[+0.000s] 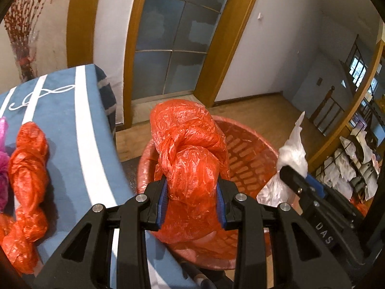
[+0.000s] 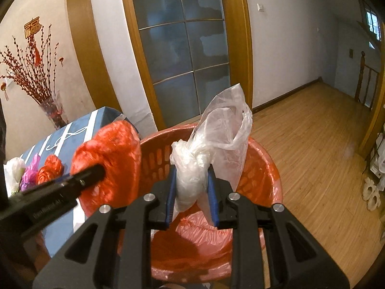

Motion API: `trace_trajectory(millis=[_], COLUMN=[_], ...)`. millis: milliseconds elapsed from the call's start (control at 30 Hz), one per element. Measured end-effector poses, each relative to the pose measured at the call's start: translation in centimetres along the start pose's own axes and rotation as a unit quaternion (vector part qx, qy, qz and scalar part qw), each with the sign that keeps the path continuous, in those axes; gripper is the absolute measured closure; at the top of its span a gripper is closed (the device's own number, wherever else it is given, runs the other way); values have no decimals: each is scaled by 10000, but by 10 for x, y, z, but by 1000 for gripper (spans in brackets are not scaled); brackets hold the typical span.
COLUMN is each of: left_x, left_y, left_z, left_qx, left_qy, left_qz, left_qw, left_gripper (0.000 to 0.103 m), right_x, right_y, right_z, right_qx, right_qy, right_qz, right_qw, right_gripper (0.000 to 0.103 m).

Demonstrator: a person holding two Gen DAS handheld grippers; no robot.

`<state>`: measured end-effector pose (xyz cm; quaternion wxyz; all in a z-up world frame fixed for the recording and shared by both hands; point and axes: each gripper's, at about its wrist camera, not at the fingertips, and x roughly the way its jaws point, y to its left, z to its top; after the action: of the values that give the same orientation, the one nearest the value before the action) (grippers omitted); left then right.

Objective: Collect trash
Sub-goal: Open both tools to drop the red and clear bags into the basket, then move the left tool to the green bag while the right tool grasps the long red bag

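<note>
My left gripper [image 1: 192,192] is shut on a knotted red plastic bag [image 1: 190,149] and holds it above the red slotted basket [image 1: 250,154]. My right gripper [image 2: 191,187] is shut on a knotted clear plastic bag [image 2: 211,144] above the same basket [image 2: 259,168], which is lined with red plastic. The right gripper shows in the left wrist view [image 1: 303,180] with the clear bag [image 1: 292,151]. The left gripper shows in the right wrist view [image 2: 93,171] with the red bag [image 2: 110,163]. More bags lie on the blue cloth: red [image 1: 26,180], pink [image 2: 30,171], white [image 2: 14,168].
The blue white-striped tablecloth [image 1: 72,125] covers a table left of the basket. A vase of red branches [image 2: 36,77] stands behind it. A glass-panelled door [image 2: 182,48] is ahead, wooden floor [image 2: 312,149] to the right, and a rack with white items [image 1: 349,163] at far right.
</note>
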<state>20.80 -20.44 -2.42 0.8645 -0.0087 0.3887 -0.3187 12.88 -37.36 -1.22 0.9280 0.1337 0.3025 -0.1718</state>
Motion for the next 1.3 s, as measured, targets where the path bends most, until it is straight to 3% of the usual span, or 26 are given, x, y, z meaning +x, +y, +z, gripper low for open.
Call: trace_trajectory(millis=[200,467,967,1300], left_x=[7,11,-15,-69], left_y=[-2,6,23,35], left_z=[-1,-5,-11,-19], left_qx=[-22,-149,-227,-324], left_qy=[118,200,65,-276], left_qz=[-28,23,368,599], left_qw=[9999,9997,9990,9973], left_gripper=[67,48,43,42], right_x=[4,7,-10,-40], right_y=[-5,-10,-16,8], right_z=[6,5,-4,-14], right_qx=[99,184,186,-28], right_qy=[-18,11,16,-33], right_qz=[28,-56,-232,-64], right_qw=[9999,9998,9996,10000], right_gripper=[72,62,57,57])
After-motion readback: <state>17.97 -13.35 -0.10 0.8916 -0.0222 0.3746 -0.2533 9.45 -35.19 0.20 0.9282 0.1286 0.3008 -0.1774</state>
